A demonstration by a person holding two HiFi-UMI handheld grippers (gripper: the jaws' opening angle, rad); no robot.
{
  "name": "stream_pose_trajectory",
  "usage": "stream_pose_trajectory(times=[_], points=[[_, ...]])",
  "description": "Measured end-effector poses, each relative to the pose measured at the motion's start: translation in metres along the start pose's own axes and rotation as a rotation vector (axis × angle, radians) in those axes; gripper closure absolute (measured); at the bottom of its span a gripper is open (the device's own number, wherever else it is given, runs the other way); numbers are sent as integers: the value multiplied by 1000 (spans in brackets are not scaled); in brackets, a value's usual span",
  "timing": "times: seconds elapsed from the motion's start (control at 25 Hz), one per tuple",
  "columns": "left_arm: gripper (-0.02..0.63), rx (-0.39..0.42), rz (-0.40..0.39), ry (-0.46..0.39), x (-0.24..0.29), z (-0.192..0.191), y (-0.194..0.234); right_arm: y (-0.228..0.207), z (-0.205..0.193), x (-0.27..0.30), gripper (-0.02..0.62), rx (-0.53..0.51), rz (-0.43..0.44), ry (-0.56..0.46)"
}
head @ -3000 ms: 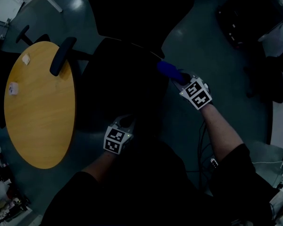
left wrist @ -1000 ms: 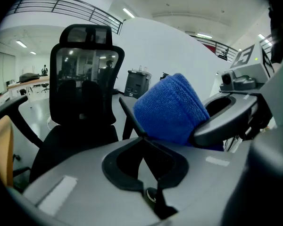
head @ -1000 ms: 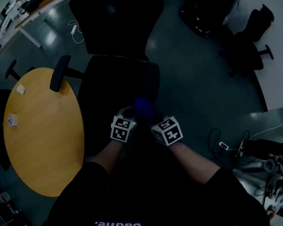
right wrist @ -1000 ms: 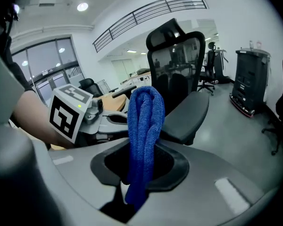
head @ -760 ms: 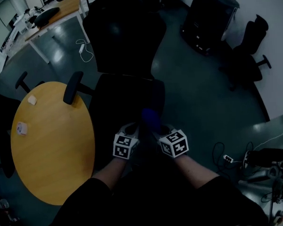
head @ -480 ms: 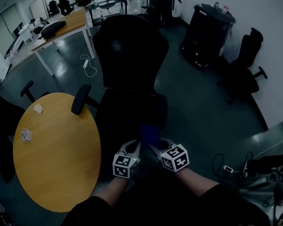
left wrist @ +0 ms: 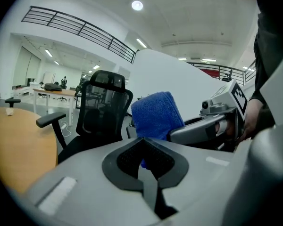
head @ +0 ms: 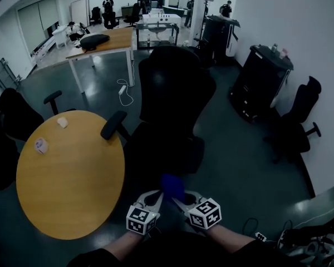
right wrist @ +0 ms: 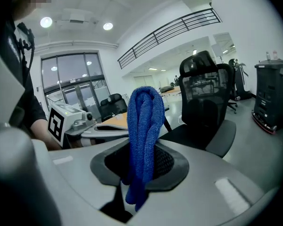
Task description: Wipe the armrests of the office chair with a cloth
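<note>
Two gripper views show what the head view hides: right gripper clamps the cloth, left gripper is closed.

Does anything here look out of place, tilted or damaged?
Nothing stands out: the office chair stands upright, and the blue cloth sits bunched between the jaws of the right gripper.

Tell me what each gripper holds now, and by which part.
Right gripper pinches the folded blue cloth near its loose ends; left gripper is shut on nothing.
</note>
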State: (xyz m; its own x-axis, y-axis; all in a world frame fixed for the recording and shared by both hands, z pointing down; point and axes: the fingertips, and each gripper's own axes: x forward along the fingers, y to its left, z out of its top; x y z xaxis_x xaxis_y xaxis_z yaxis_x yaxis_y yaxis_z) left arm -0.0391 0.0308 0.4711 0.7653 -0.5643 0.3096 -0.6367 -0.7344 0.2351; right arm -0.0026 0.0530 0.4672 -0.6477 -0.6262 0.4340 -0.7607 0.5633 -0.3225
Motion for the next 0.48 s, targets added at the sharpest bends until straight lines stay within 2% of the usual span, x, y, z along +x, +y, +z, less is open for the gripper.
stream_pose_trajectory(times=[0.2,0.48], points=[[592,-6,64,-37,-30,14,-26,12,3,-24,506,-31,77,-33],[592,-45,135,-76,-46,9,-97,14,-8,-92,506,-99,145,-73]])
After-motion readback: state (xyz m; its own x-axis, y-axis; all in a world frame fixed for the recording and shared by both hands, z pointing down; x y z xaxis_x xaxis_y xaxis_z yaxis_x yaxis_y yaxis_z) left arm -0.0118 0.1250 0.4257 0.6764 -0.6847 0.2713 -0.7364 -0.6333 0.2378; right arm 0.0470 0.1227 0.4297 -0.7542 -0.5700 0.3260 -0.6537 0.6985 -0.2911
